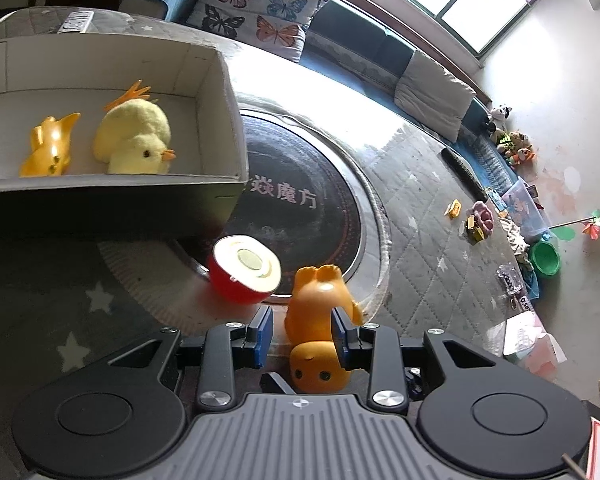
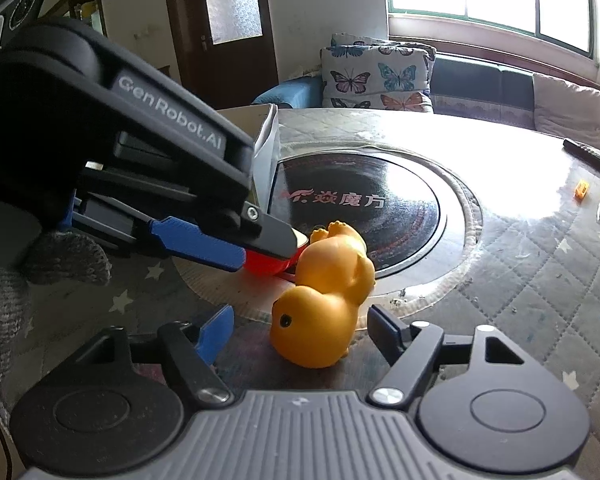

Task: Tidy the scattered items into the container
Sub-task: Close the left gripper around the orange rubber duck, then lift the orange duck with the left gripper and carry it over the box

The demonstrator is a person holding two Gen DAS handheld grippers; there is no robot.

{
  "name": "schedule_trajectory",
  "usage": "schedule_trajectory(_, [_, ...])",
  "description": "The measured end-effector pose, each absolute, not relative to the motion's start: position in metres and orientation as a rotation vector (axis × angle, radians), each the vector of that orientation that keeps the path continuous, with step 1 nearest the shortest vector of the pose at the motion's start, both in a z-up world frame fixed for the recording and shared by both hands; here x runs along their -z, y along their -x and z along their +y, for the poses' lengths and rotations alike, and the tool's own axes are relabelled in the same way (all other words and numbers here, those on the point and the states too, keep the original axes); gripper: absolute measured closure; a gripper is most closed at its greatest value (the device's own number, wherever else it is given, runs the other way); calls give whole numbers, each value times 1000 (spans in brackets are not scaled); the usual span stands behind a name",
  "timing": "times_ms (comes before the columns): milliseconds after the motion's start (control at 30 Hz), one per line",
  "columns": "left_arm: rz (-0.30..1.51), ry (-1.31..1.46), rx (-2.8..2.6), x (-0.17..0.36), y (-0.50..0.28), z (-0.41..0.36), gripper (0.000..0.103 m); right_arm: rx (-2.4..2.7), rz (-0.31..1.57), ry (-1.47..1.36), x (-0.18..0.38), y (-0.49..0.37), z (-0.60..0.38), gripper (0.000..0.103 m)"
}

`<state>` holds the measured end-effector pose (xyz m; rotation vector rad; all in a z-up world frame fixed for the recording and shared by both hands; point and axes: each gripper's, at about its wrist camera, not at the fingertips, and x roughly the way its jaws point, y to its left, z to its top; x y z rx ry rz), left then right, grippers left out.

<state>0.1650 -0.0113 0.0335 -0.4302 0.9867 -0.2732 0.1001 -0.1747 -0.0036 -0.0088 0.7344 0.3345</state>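
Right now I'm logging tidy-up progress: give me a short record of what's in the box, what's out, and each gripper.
box: open, on the table
in box: plush chick, glossy yellow toy
out on table: orange toy on its side; red apple half beside it
left gripper: open, tips by the apple half and orange toy
right gripper: open, fingers either side of the orange toy's head, not touching
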Motion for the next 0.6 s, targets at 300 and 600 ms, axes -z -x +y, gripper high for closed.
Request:
schedule_trajectory(300, [1007, 468, 288, -31, -176, -17, 65, -330, 751, -26, 7, -108, -181, 51])
schedule_trajectory(600, [1015, 459, 299, -32, -180, -26, 64, -358, 761, -14, 5, -101, -187, 53])
